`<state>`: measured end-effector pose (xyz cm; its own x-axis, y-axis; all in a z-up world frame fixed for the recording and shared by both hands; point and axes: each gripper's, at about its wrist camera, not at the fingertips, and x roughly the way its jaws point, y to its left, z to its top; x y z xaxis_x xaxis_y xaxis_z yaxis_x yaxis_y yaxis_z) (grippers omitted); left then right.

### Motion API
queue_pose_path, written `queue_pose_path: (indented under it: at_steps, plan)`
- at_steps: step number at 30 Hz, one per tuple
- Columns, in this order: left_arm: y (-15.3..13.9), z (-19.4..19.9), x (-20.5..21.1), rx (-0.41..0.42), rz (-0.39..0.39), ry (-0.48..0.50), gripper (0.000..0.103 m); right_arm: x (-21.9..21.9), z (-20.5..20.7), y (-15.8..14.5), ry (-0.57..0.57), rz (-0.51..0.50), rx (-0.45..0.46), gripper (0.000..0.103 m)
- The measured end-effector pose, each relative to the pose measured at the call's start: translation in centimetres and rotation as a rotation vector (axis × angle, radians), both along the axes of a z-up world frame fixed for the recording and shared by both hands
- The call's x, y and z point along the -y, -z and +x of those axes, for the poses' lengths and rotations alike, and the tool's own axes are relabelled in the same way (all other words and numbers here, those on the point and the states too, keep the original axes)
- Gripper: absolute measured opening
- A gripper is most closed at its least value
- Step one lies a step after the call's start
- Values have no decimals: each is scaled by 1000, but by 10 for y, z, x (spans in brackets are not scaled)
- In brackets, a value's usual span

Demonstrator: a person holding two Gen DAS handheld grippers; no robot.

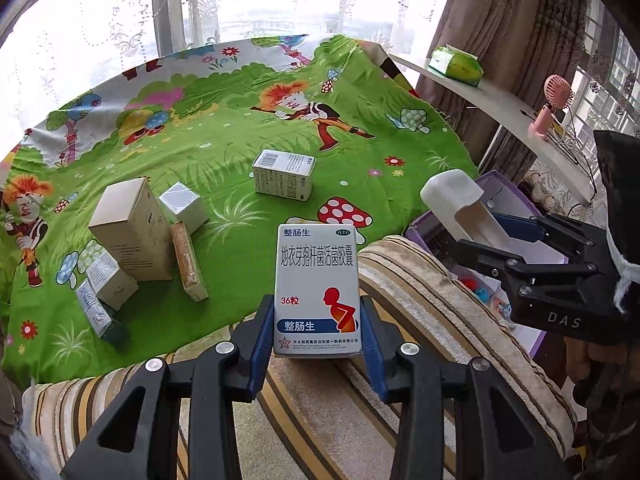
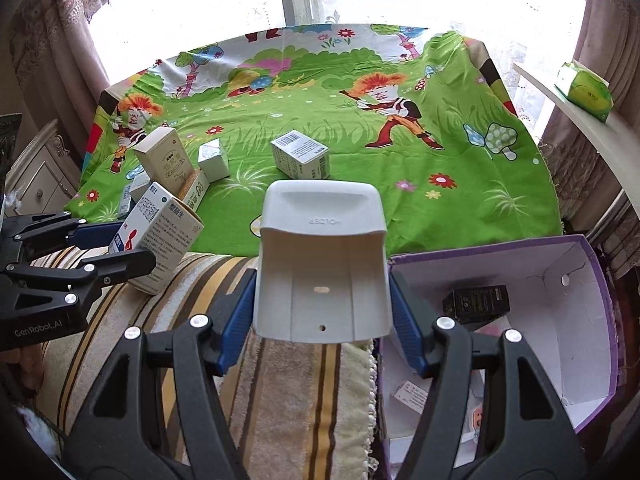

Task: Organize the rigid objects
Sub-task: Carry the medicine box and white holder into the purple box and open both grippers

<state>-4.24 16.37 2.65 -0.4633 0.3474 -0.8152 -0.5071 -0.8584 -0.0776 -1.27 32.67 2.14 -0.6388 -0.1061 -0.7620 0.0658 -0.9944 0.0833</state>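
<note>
Left gripper is clamped on a white medicine box, held upright between the blue pads, print facing the camera. In the right wrist view the same box is seen tilted, to the left of the right gripper. Right gripper is closed on a white plastic holder, gripped by its side walls, open face toward the camera. Both held items are over a striped towel. A purple box is seen just right of the right gripper, open, with a black item inside. Ahead of both grippers, on the green cartoon cloth, a barcode box stands alone; a cluster of boxes is placed ahead-left of the left gripper.
</note>
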Motion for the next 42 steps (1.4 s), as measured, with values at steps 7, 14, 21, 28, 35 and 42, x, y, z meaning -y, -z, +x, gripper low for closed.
queue_pose_path:
  at_steps: [7,14,21,28,35,42]
  plan:
    - [-1,2,-33,14,14,61,41,-67,22,2,154,6,11,67]
    - [-2,0,-89,27,13,173,41,-127,40,10,292,18,32,67]
    - [2,-9,-161,42,7,288,41,-164,50,14,382,55,39,67]
    - [9,-15,-228,53,-1,364,41,-193,53,19,444,64,48,67]
    - [8,-15,-281,4,18,420,42,-219,55,17,500,59,36,67]
    - [8,-20,-302,-24,26,438,46,-233,54,8,539,54,13,77]
